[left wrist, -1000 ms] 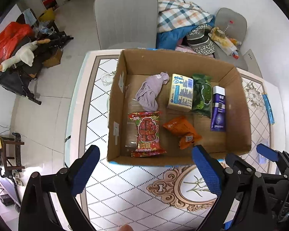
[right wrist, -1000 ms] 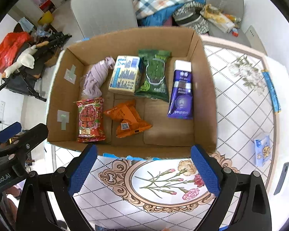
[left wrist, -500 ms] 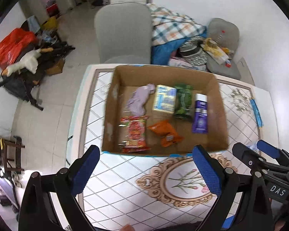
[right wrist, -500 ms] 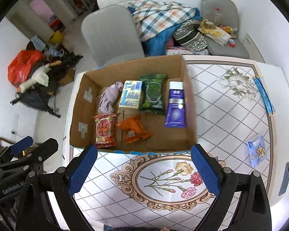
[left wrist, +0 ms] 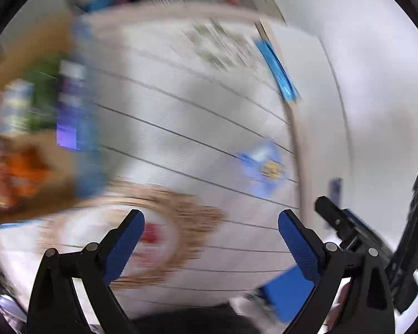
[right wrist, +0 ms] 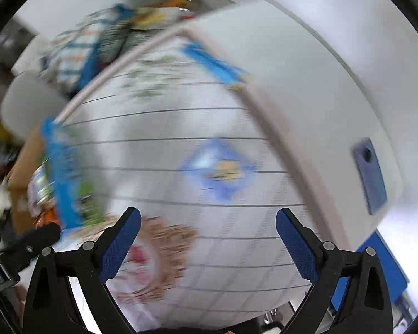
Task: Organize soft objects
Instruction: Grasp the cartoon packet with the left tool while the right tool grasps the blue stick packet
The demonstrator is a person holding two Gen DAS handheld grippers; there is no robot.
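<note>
Both views are motion-blurred. A small blue soft packet point(left wrist: 263, 167) point(right wrist: 218, 167) lies on the patterned table near its right edge. My left gripper point(left wrist: 210, 239) is open and empty, short of the packet and to its left. My right gripper point(right wrist: 207, 236) is open and empty, with the packet straight ahead between the finger lines. The cardboard box point(left wrist: 22, 139) point(right wrist: 25, 167) with several packets inside sits at the left. The right gripper's fingers point(left wrist: 337, 217) show at the right of the left wrist view.
A long blue packet point(left wrist: 277, 72) point(right wrist: 213, 64) lies at the table's far right edge. A grey phone point(right wrist: 369, 175) lies on the white rim at right. A chair with clothes point(right wrist: 97, 44) stands beyond the table. A flower medallion point(left wrist: 142, 236) is printed near me.
Both grippers have swung fast to the right, away from the box and toward the small blue packet. The box has slid to the left edge of both views. Both stay open.
</note>
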